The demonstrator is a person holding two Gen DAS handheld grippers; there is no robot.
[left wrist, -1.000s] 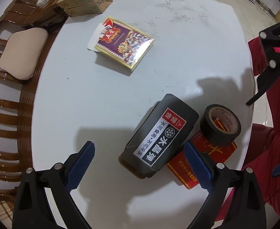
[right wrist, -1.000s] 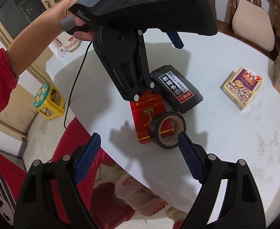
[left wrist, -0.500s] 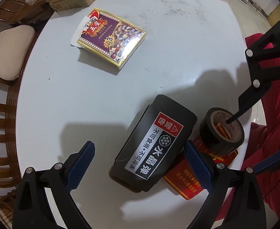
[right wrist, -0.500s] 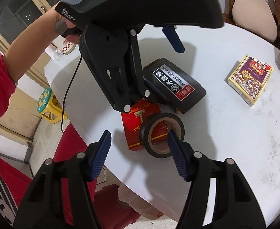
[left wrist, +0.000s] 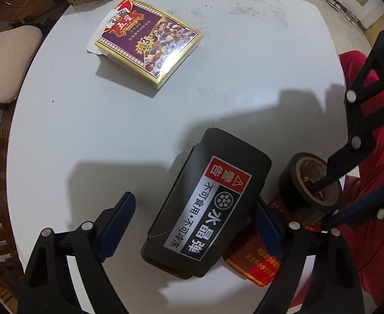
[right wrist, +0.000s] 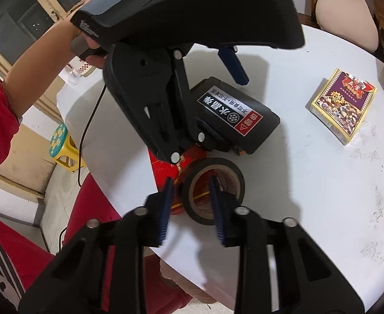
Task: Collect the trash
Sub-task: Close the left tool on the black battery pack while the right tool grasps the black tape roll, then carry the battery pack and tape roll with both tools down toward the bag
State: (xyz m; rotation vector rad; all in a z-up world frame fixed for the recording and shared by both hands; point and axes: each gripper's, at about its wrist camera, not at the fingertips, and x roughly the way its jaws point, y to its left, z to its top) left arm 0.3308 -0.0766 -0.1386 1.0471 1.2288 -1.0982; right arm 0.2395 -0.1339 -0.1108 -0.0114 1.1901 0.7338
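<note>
Between my right gripper's [right wrist: 190,204] half-closed jaws, I am straddling the tape roll's [right wrist: 213,191] wall, risking slippage; my left gripper [left wrist: 192,225] is hanging spread.

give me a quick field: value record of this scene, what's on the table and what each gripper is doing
table: white round table
black box: black box with a white and red label, lying flat, partly over the red packet
tape: black tape roll on the red packet
purple box: purple and gold box, apart from the rest
left gripper: left gripper open, fingers either side of the black box
right gripper: right gripper narrowed on the tape's wall, one finger inside the core; full grip unclear
</note>
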